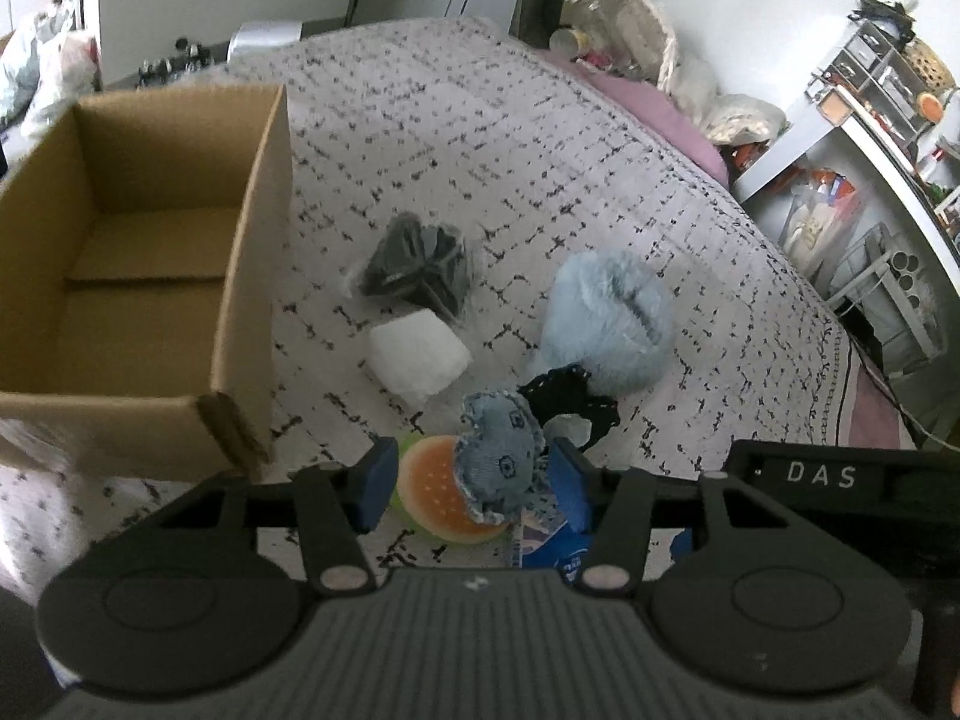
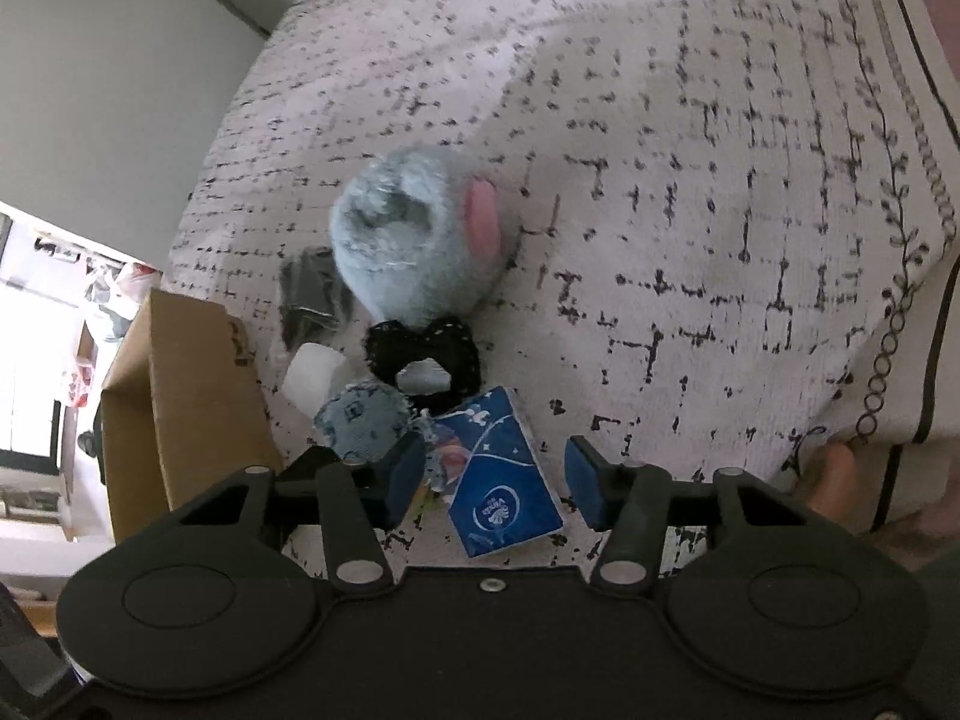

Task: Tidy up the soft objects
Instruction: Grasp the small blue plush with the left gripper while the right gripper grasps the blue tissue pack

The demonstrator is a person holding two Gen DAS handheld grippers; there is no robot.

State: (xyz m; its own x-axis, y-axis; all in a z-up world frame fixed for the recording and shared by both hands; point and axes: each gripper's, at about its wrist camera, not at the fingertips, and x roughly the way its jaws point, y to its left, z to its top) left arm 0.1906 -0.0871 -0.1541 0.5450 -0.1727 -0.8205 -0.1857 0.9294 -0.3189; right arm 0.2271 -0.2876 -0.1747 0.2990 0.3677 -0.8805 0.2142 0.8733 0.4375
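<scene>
**Claws hovering spread over the soft pile on the bed**

The left claw (image 1: 471, 489) is standing released, its blue pads flanking the denim plush (image 1: 501, 456) and the burger toy (image 1: 441, 495) without pinching either. The right claw (image 2: 495, 480) is gaping wide around the blue tissue pack (image 2: 501, 474), apart from both pads. The cardboard box (image 1: 252, 276) is sitting bare inside, left of the pile. Beyond the claws, the fluffy blue plush (image 1: 606, 318), black scrunchie (image 1: 570, 399), white block (image 1: 417, 354) and dark bundle (image 1: 417, 267) are lying on the bedspread (image 1: 480, 150).
</scene>
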